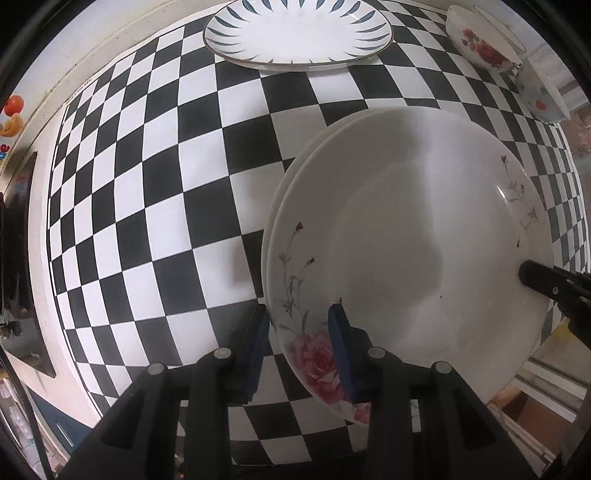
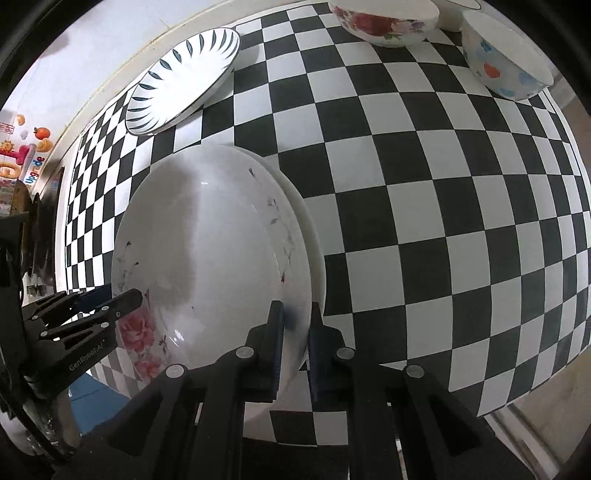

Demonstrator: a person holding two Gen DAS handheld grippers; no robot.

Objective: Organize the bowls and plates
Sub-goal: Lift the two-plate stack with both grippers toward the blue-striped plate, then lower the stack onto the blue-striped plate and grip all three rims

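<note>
**Two claws on the rose plate**

Looking down from both wrist cameras, we see a white plate with a pink rose (image 1: pixel 406 251) lying over a second, plain white plate (image 1: pixel 275 206), of which only a thin rim shows at one side. Both are above the checkered surface (image 1: pixel 147 184); we cannot tell if the upper plate touches the lower one everywhere.

Our left claw (image 1: pixel 301 347) stands astride the rim of the rose plate, just at the rose. One blue pad (image 1: pixel 341 347) is over the inside of the plate and the other is outside the rim. The gap is narrow, but wider than the rim, and we cannot tell for sure if the pads press it.

Our right claw (image 2: pixel 297 347) is at the opposite rim of the same plate. Its jaws are almost together and they pinch the rim between the pads.

Farther away on the surface there is a white plate with dark blue leaf marks (image 1: pixel 299 33). In the far corner stand a bowl with red flowers (image 2: pixel 384 22) and a bowl with blue and orange spots (image 2: pixel 506 62), close beside each other.
</note>
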